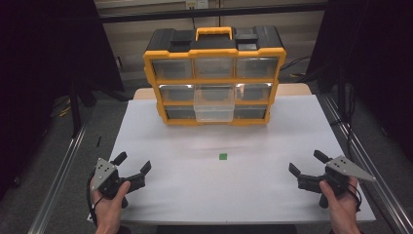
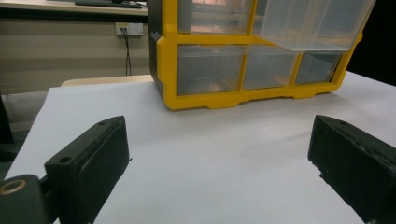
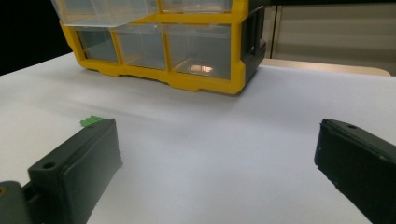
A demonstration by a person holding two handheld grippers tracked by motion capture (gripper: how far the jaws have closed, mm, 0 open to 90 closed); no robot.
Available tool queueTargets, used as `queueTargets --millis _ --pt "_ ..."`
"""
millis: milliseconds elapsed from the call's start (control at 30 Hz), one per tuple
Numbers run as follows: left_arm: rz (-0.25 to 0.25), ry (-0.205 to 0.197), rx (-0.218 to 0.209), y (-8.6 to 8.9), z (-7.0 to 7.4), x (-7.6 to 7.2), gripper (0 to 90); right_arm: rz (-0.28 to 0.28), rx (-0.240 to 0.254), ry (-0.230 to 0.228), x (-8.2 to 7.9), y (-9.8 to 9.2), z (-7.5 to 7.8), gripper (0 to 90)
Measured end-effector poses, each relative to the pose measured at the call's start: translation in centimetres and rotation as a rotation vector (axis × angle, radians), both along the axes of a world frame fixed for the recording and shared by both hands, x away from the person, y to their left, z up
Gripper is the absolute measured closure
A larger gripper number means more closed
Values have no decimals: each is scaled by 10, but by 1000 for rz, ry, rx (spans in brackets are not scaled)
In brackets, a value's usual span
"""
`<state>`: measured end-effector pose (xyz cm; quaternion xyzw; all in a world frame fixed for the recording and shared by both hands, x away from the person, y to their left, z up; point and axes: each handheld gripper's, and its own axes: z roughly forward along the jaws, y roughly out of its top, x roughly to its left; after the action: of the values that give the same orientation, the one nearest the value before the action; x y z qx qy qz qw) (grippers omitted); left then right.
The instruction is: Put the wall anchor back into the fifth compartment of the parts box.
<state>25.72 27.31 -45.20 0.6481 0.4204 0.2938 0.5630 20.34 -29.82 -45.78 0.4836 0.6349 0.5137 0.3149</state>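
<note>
Left tongs (image 1: 131, 166) at 7 o'clock on bench (image 1: 195, 195), right tongs (image 1: 307, 163) at 5 o'clock; both gape empty. Green block (image 1: 223, 156) centre; yellow drawer cabinet (image 1: 214, 73) at 12 o'clock, middle drawer (image 1: 213, 105) pulled out.

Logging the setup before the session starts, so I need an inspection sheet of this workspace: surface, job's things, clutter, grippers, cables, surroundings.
Surface: white tabletop, flat, bare in front.
Job's things: small green plastic piece lying mid-table; yellow-and-black organiser cabinet with clear drawers at the far edge, its clear middle drawer pulled out.
Clutter: nothing seen.
Grippers: left gripper and right gripper near the front corners, both open and holding nothing.
Cables: black cable by the left hand.
Surroundings: metal rail beside the table, dark curtains at both sides.
</note>
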Motion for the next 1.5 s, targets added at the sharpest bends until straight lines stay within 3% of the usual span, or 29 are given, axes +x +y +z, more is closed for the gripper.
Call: queueTargets --millis 100,367,400,467,533,700,733,767,867,900,933,1033,1167,1233,1333,1500 --pt "-9 6 20 0 0 0 50 -6 0 1 2 0 -1 2" --pt "-12 6 35 0 -1 -1 50 75 -19 37 9 6 -2 8" --pt "-7 9 42 0 0 -2 50 104 -35 66 10 8 -1 8" --pt "-3 9 40 1 -1 -2 50 115 -42 78 11 8 -1 7" --pt "3 5 46 1 0 -2 48 143 -31 111 12 9 0 13" --pt "-23 -5 65 -1 0 -2 45 214 -41 145 13 16 5 10" --pt "-34 -9 78 -1 1 -2 40 238 -33 162 13 19 6 7" --pt "-37 -11 79 -2 1 -2 39 296 -32 177 13 25 7 7" --pt "-44 -8 74 -5 0 -1 39 366 -55 196 15 38 7 9" --pt "-51 -10 72 -5 0 0 39 366 -55 196 15 38 7 9" --pt "-51 -9 71 -5 0 0 39 385 -86 182 17 46 6 9" --pt "-50 -9 73 -5 0 0 39 400 -91 201 20 54 7 11" --pt "-50 -12 101 -7 1 -1 39 463 -105 201 28 69 8 19" --pt "-70 -9 100 -8 2 -2 39 479 -131 230 35 79 11 18" --pt "-51 -12 87 -8 1 -2 39 513 -154 230 46 96 14 22" --pt "-43 -1 105 -6 1 -1 39 591 -150 274 60 114 17 43"
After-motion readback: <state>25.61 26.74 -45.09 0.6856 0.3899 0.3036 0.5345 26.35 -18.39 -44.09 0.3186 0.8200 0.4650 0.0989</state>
